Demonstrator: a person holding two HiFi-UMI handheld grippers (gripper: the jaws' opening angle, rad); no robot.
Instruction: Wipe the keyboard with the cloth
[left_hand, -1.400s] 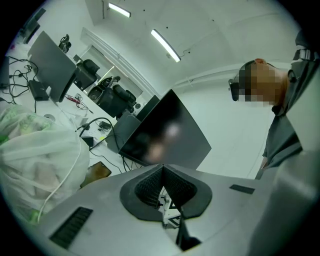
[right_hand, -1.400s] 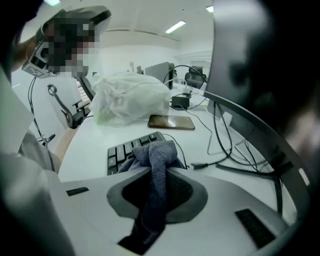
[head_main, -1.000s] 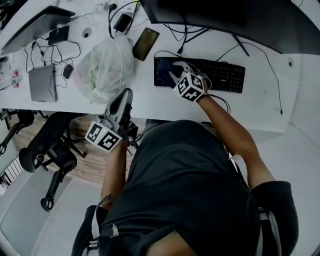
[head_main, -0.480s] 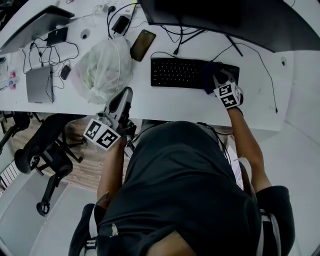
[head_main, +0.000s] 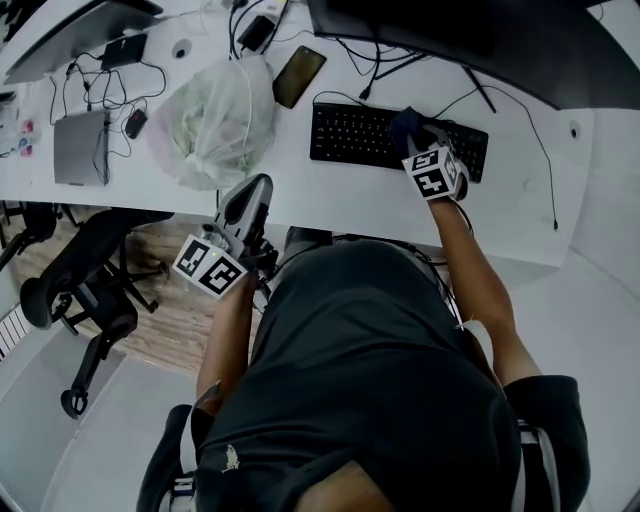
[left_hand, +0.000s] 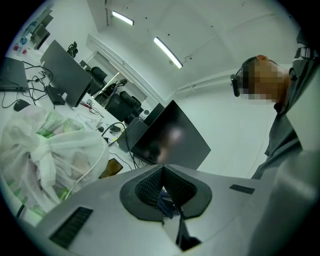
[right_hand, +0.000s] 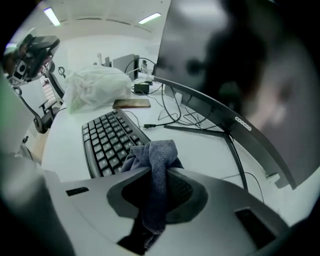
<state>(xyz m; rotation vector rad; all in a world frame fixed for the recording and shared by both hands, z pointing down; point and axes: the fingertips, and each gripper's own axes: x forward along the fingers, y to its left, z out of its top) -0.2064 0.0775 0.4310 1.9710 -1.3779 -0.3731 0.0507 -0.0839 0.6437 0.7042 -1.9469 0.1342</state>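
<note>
- White table (head_main: 300, 190) carries the keyboard (head_main: 350, 135), upper centre of the head view; the cloth (head_main: 405, 120) lies on its right half.
- Right gripper (head_main: 418, 140) pinches a bunched fold between its fingers; soft, limp cloth suits that hold.
- Left gripper (head_main: 252, 195) has its fingers pressed together, left of centre.
- Only the right gripper view shows that fold.

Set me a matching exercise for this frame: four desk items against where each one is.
Items:
1 cloth
2 phone
3 bag
4 keyboard

Places:
a lying in front of the monitor
b between bag and keyboard
c clamped in the right gripper
d left of the phone

Pairs: 1-c, 2-b, 3-d, 4-a
</note>
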